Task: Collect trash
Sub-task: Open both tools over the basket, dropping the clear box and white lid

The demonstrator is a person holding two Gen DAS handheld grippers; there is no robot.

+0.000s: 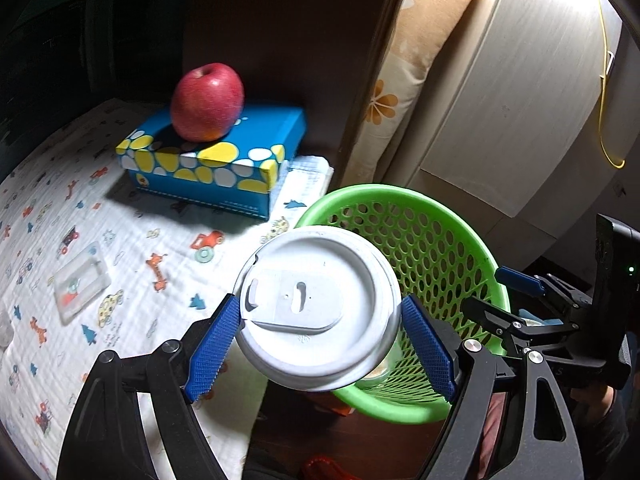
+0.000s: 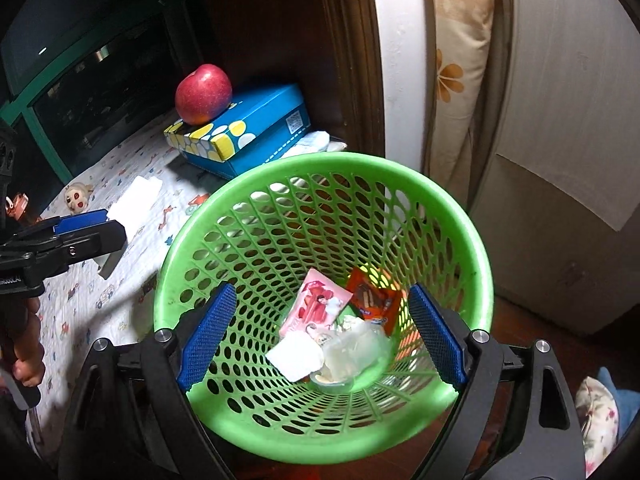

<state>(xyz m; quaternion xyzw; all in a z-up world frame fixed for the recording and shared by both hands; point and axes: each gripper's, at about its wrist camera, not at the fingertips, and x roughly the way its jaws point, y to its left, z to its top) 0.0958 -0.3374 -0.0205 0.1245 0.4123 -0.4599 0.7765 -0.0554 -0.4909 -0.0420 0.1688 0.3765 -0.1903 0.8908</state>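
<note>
My left gripper (image 1: 320, 340) is shut on a paper cup with a white lid (image 1: 316, 304) and holds it at the near left rim of the green mesh basket (image 1: 432, 240). My right gripper (image 2: 322, 332) is open and empty above the basket (image 2: 452, 208). Inside the basket lie a pink wrapper (image 2: 316, 306), an orange snack wrapper (image 2: 374, 296), a white tissue (image 2: 296, 354) and a clear plastic cup (image 2: 356, 350). The right gripper shows in the left wrist view (image 1: 516, 292), and the left gripper in the right wrist view (image 2: 72, 236).
A red apple (image 1: 208, 102) sits on a blue tissue box (image 1: 216, 160) on the patterned cloth (image 1: 120, 280). A clear plastic packet (image 1: 80, 280) lies on the cloth. A white tissue (image 2: 136, 200) and a small doll head (image 2: 78, 198) lie there too. A cabinet (image 1: 520, 80) stands at right.
</note>
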